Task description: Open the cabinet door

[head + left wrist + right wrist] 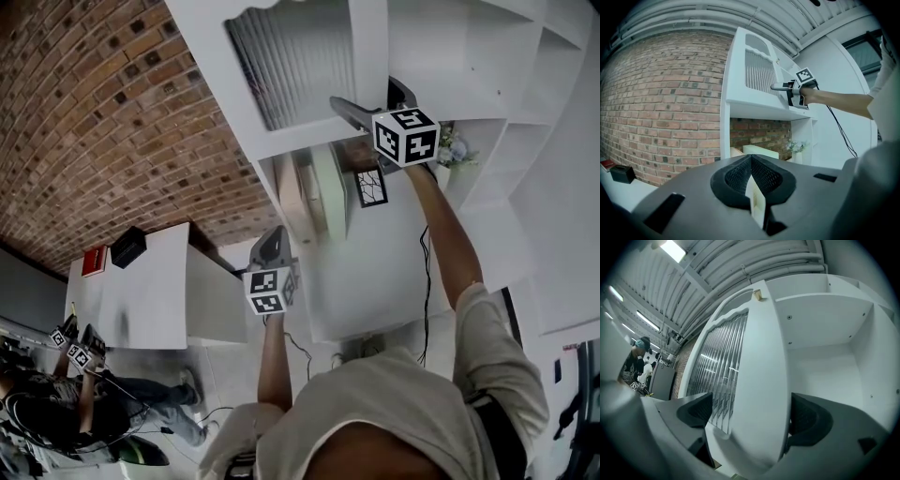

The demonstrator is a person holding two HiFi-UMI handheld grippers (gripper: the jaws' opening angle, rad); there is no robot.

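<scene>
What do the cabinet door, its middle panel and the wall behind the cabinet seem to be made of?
Cabinet door: probably painted wood or board. It is smooth, matte white, with a shaped edge.
Middle panel: likely ribbed glass or clear plastic, as its vertical ridges catch streaks of light.
Wall: bare red-brown brick with pale mortar joints, rough and matte.

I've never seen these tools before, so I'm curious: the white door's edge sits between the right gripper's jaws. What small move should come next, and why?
Probably draw the right gripper straight back off the cabinet door. Its jaws stand wide apart around the door's edge without clamping it, and the door is swung out, baring the compartment inside, so the opening looks done.
</scene>
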